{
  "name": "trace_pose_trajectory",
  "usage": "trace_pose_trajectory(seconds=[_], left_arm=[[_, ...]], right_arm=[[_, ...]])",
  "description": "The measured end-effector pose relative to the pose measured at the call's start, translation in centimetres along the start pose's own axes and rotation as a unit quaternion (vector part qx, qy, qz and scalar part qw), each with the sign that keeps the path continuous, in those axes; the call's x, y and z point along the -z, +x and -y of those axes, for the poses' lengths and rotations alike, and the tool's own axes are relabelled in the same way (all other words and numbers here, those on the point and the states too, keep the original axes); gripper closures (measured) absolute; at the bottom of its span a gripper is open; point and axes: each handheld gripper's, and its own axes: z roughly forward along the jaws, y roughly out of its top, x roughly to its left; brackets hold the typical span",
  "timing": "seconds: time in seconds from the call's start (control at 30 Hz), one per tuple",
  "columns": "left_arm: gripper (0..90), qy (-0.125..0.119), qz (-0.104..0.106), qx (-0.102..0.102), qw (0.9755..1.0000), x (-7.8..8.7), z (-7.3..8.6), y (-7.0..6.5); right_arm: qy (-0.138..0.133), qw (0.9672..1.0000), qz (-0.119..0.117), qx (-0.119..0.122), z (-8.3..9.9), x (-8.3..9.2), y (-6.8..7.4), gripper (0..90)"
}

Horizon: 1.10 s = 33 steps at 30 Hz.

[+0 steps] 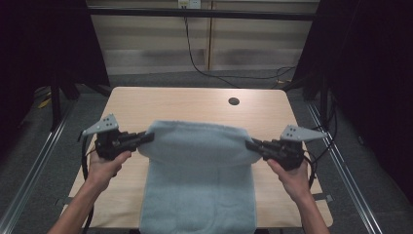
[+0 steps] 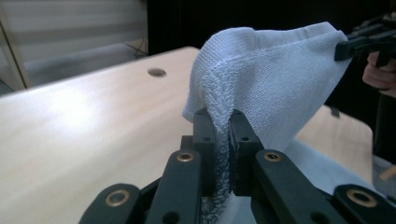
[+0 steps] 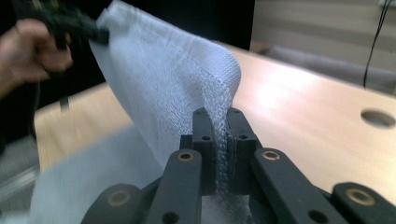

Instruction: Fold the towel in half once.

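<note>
Towel (image 1: 197, 161) lengthwise toward person

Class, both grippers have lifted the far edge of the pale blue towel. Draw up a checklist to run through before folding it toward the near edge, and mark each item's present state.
1. Left gripper shut on the pale blue terry towel: ok.
2. Right gripper shut on its corner: ok.
3. Lifted edge level between the two grippers: ok, in the high view.
4. Light wooden table bare beyond the towel except for its round cable hole: ok.
5. Near edge lying square: cannot tell, it runs out of frame.
</note>
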Motion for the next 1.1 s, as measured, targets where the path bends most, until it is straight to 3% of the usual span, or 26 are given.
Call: trace_pose_trajectory(seconds=[0.07, 0.1, 0.17, 0.23, 0.27, 0.33, 0.47, 0.57, 0.63, 0.73, 0.77, 0.83, 0.93, 1.0, 1.1], left_arm=[[84.1, 0.013, 0.011, 0.007, 0.9998, 0.1, 2.0, -0.7], [84.1, 0.032, 0.016, 0.021, 0.9991, 0.2, 3.5, -1.1], [84.1, 0.067, 0.024, 0.017, 0.9973, 0.4, 5.5, -1.8], [84.1, 0.086, 0.030, 0.045, 0.9948, 0.6, 7.9, -2.1], [84.1, 0.099, 0.028, 0.047, 0.9936, 0.5, 8.9, -2.4], [84.1, 0.132, 0.029, 0.038, 0.9901, 0.1, 9.9, -2.8], [83.3, 0.163, 0.035, 0.037, 0.9853, -1.0, 11.7, -2.7], [83.3, 0.179, 0.030, 0.036, 0.9826, -1.5, 12.2, -2.7], [83.3, 0.183, 0.026, 0.033, 0.9821, -1.7, 12.4, -2.7], [82.6, 0.178, 0.017, 0.014, 0.9837, -2.1, 12.4, -2.1], [82.6, 0.179, 0.013, 0.010, 0.9837, -2.3, 12.2, -1.8], [82.7, 0.174, 0.009, 0.027, 0.9843, -2.9, 12.0, -0.7], [82.8, 0.168, 0.006, 0.034, 0.9851, -3.6, 11.6, 0.5], [82.8, 0.171, -0.002, 0.021, 0.9850, -4.2, 11.0, 1.6], [82.8, 0.173, -0.010, 0.031, 0.9844, -4.9, 10.4, 3.0]], right_arm=[[0.028, 0.9996, 0.004, -0.004, 2.2, -0.1, 0.9, 84.8], [0.045, 0.9989, 0.009, -0.005, 3.1, -0.3, 1.2, 84.8], [0.075, 0.9969, 0.003, -0.022, 5.7, -0.6, 1.9, 84.8], [0.104, 0.9943, -0.003, -0.024, 7.7, -0.7, 2.7, 84.8], [0.110, 0.9933, -0.009, -0.033, 8.5, -0.7, 3.0, 84.8], [0.131, 0.9906, -0.012, -0.037, 9.6, -1.1, 3.5, 84.8], [0.184, 0.9820, -0.021, -0.034, 11.1, -1.9, 3.6, 84.7], [0.201, 0.9784, -0.017, -0.046, 11.8, -2.5, 3.2, 84.9], [0.205, 0.9774, -0.016, -0.050, 12.1, -2.9, 3.1, 84.9], [0.205, 0.9777, -0.008, -0.047, 12.2, -3.4, 3.0, 85.0], [0.201, 0.9787, -0.008, -0.042, 12.2, -3.7, 2.8, 85.2], [0.200, 0.9789, 0.002, -0.040, 11.8, -4.4, 2.0, 85.4], [0.199, 0.9795, 0.017, -0.030, 11.3, -5.6, 0.8, 85.5], [0.204, 0.9781, 0.038, -0.013, 10.6, -6.6, 0.2, 85.5], [0.210, 0.9763, 0.051, -0.008, 9.7, -8.4, -1.3, 85.5]])
